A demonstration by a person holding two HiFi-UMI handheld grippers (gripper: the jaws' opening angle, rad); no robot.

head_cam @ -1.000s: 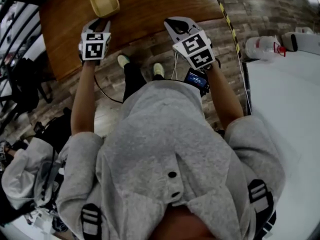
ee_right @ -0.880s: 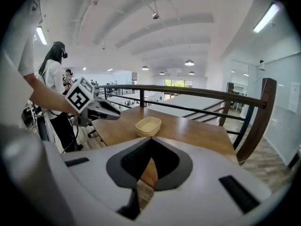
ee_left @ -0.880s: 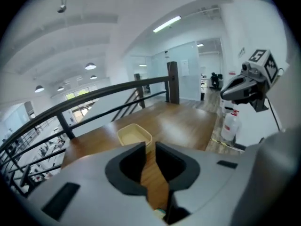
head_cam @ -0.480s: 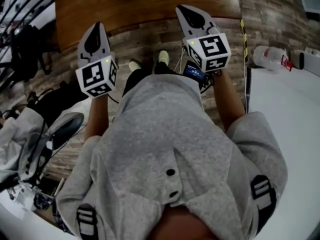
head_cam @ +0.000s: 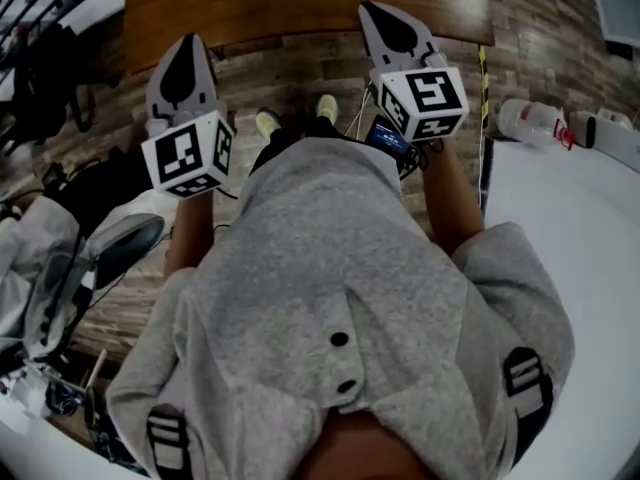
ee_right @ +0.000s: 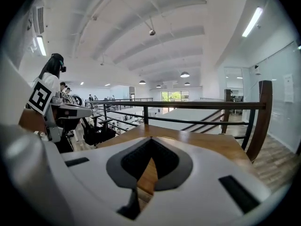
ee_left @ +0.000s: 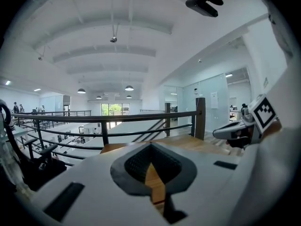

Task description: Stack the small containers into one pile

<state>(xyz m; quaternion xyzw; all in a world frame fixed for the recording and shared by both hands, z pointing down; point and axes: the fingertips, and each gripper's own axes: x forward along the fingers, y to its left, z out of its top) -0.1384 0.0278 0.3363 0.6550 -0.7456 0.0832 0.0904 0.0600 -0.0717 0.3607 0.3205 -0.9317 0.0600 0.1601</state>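
Head view: you hold both grippers out over the plank floor, just short of the near edge of the wooden table that crosses the top of the frame. The left gripper is pressed together on nothing. Its own view shows the tips meeting, with only tabletop wood behind them. The right gripper is likewise closed and empty, pointing at the table and the railing beyond it. The small containers appear in no view, so where they sit, and whether the pile is made, cannot be told. If stacking is left to do, it probably pays to tip your head up until the tabletop fills the frame and find the containers first. Spread one gripper's jaws before it nears a rim, and come in level so nothing gets nudged.
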